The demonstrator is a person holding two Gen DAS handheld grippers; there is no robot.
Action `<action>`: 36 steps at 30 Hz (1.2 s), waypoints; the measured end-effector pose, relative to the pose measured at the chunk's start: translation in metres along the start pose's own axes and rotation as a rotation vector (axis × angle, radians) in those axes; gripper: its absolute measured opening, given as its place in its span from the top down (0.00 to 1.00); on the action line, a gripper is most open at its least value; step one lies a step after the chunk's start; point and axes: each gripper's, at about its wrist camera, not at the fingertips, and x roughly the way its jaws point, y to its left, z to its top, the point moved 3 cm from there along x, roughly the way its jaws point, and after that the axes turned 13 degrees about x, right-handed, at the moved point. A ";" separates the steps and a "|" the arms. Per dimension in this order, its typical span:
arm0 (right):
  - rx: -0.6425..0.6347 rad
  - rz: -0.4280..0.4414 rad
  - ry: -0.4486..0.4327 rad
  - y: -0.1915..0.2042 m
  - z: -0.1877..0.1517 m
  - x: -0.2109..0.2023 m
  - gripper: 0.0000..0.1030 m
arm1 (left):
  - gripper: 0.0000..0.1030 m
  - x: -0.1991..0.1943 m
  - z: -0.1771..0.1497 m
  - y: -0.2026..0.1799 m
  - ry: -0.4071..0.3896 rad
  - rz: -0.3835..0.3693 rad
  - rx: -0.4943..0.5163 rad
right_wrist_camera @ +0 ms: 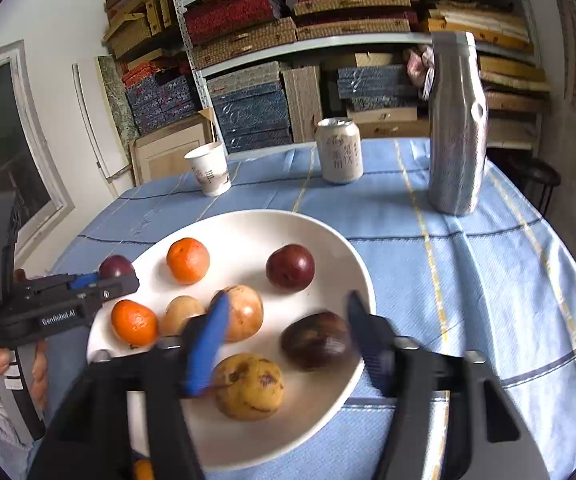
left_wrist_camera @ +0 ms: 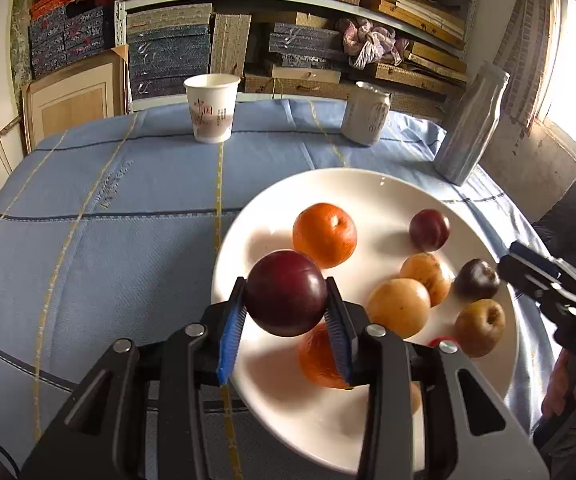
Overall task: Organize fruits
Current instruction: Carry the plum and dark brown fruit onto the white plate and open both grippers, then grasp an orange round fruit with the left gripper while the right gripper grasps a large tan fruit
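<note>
glossy white ceramic-looking plate [left_wrist_camera: 367,184], smooth shiny plum [left_wrist_camera: 286,292], woven blue tablecloth [left_wrist_camera: 108,220], paper cup [left_wrist_camera: 211,108], metal can [right_wrist_camera: 338,150]

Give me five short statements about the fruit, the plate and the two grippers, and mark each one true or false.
1. The left gripper holds a dark red plum. True.
2. The right gripper is clamped on an orange. False: its jaws stand open with nothing pressed between them.
3. The white plate holds fruit of more than one colour. True.
4. The paper cup stands on the plate. False: it stands on the blue cloth, beyond the plate.
5. The drink can lies on its side. False: it stands upright.
</note>
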 end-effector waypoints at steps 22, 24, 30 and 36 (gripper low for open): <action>0.053 0.145 -0.048 0.013 -0.064 -0.110 0.13 | 0.04 -0.119 -0.068 -0.016 -0.128 0.127 0.003; 0.029 0.135 -0.051 0.015 -0.080 -0.120 0.10 | 0.04 -0.130 -0.097 -0.029 -0.113 0.129 0.047; 0.075 0.136 -0.097 0.003 -0.099 -0.149 0.05 | 0.04 -0.163 -0.152 -0.062 -0.131 0.151 0.180; 0.140 0.122 -0.102 -0.012 -0.099 -0.149 0.04 | 0.04 -0.163 -0.165 -0.076 -0.093 0.082 0.235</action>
